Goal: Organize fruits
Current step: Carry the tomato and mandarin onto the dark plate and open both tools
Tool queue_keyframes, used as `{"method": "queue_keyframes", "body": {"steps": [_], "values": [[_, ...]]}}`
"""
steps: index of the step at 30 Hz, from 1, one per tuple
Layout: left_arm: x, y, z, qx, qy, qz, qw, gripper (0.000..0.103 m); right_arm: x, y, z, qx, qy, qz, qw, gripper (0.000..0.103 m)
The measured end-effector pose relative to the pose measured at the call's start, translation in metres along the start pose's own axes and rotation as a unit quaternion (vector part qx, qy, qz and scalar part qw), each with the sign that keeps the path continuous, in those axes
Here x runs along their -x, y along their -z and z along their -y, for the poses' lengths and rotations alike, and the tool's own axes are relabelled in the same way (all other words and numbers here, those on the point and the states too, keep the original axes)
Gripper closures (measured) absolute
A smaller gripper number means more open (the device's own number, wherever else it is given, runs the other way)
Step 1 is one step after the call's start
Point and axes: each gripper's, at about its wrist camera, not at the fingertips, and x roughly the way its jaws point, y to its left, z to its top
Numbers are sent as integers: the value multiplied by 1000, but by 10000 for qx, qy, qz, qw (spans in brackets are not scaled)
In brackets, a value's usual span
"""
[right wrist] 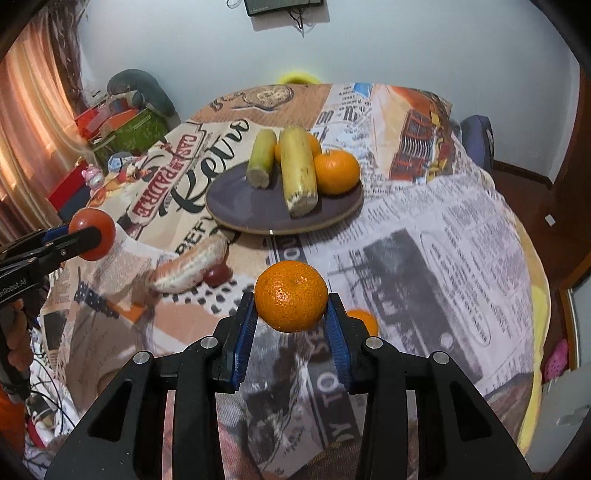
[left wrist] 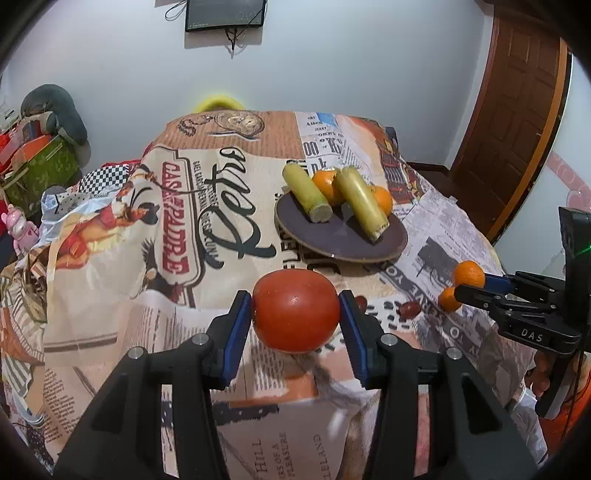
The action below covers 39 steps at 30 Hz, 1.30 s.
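Lengthwise, 2 sugarcane pieces (right wrist: 298,170) on plate (right wrist: 236,206), cut ends nearward.

Pale blue-white wall (left wrist: 351,66) behind, with a dark screen (left wrist: 225,14) mounted high and cables dangling under it. A brown wooden door (left wrist: 517,110) stands on the right. Peach curtains (right wrist: 29,122) glow at the left. Newspaper-print cloth (right wrist: 443,240) drapes the tabletop.

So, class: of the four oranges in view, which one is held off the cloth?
The orange clamped in the right tongs; two others sit on the plate, one lies on the tablecloth.
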Motion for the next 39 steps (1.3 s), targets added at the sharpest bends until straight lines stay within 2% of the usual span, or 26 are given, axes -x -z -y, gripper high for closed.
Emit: {"method": "queue_keyframes", "body": {"steps": [18,32,39], "values": [[-42,-45,3,-48,54,120,9999,55,-19,-54,-9,249,-137,384,9989,68],[-76,-88,9,-48,209,249,9995,55,-58,-80,-15,430,-197,301,9984,68],[-102,-91,6,-72,193,58,9998,55,-76,-81,-22,656,-166,161,9976,68]]}}
